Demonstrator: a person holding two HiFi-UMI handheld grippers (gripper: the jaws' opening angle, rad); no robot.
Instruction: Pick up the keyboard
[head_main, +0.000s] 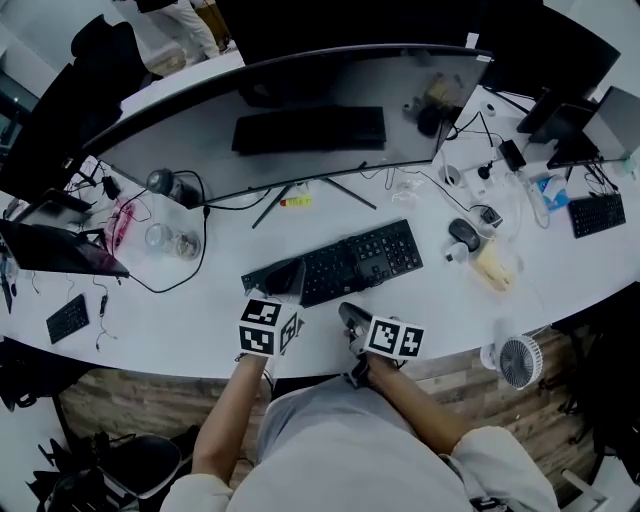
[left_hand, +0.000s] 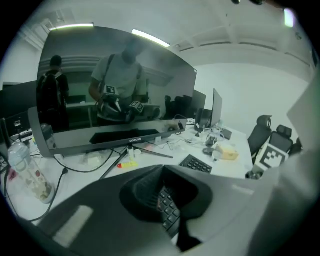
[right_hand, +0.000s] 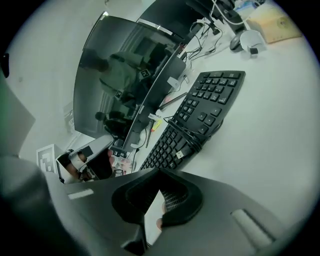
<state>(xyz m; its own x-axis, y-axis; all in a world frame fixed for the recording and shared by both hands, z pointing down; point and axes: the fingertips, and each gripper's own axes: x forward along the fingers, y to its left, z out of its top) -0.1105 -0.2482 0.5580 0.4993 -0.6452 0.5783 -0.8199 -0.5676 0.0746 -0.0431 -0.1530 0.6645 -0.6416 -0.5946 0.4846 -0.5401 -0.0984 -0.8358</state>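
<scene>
The black keyboard (head_main: 350, 262) lies flat on the white desk (head_main: 450, 310), just near of the curved monitor (head_main: 300, 110). The left gripper (head_main: 283, 280) is at the keyboard's left end, jaws apart with keys showing in the gap. The right gripper (head_main: 352, 318) hovers over bare desk near the keyboard's near edge, jaws slightly apart and empty.

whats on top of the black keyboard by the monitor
Its own black cable is wound round the keyboard's middle, the USB plug lying on the keys. In the head view the left gripper covers its left end, so anything there is hidden.
</scene>
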